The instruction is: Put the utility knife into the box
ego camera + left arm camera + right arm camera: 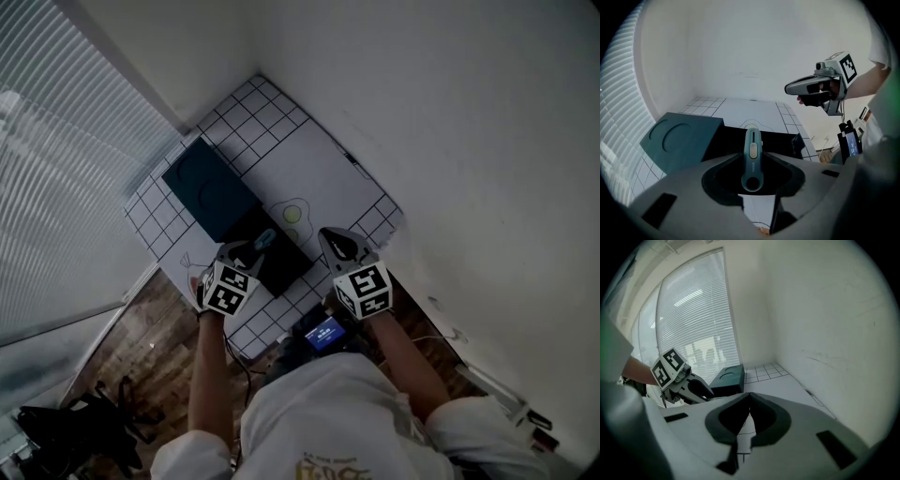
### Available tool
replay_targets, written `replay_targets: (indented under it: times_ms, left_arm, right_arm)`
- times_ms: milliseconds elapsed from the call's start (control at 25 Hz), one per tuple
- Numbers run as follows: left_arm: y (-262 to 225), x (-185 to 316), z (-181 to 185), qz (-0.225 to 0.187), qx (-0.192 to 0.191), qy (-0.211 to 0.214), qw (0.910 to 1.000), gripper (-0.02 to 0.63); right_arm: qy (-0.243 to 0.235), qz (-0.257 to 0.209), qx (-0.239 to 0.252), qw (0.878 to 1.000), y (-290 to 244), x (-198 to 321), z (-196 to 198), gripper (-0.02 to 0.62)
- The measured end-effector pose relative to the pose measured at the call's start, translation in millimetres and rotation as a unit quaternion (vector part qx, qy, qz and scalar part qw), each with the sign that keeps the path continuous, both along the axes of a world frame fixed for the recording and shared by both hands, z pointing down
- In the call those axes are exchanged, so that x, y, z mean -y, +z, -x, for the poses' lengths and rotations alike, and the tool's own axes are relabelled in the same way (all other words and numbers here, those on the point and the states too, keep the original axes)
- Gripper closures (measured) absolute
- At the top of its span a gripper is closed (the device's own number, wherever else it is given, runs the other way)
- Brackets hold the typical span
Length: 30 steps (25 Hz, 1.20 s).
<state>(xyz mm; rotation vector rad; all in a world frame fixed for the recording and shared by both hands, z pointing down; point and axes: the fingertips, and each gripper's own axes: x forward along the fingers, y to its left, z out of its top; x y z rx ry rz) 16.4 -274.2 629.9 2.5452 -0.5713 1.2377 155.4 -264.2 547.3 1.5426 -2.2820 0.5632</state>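
A teal utility knife (pixel 753 143) sticks forward from my left gripper (pixel 752 157), whose jaws are shut on its rear end. The knife (pixel 265 238) hangs over the open black box (pixel 279 262), which lies on the white gridded mat (pixel 319 169). The box's dark teal lid (pixel 208 187) lies just beyond it, with two round marks on top (pixel 677 138). My left gripper (pixel 249 249) is above the box's near left edge. My right gripper (pixel 331 237) hovers to the right of the box, shut and holding nothing, its tips meeting (pixel 749 397).
A green disc print (pixel 292 214) marks the mat behind the box. A small device with a lit blue screen (pixel 324 333) sits at the table's near edge. A plain wall runs along the right, window blinds (pixel 56 169) along the left. The floor is wooden.
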Motion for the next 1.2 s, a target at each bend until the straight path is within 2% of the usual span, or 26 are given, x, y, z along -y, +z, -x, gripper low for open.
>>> replay_targets:
  times_ms: [520,720,920,1200]
  left_arm:
    - [31.3,-1.4,-5.2,0.033,0.034,-0.005,0.9989,0.468]
    - [32.8,-1.3,-7.6,0.041,0.034,-0.003,0.9986,0.465]
    - [37.5,-5.2,-6.7,0.052,0.073,0.017,0.9959,0.462]
    - [41.9,-6.6,-5.0,0.058,0.095,0.026,0.9935,0.459]
  right_arm:
    - [-0.033,0.021,0.001,0.999,20.3,6.3,7.8,0.589]
    - [-0.030,0.029,0.002,0.999,28.4,4.4,2.8,0.589]
    - [-0.028,0.032,0.003,0.999,31.1,1.8,2.8,0.589]
    - [-0.024,0.034,0.000,0.999,32.7,-6.2,1.8,0.589]
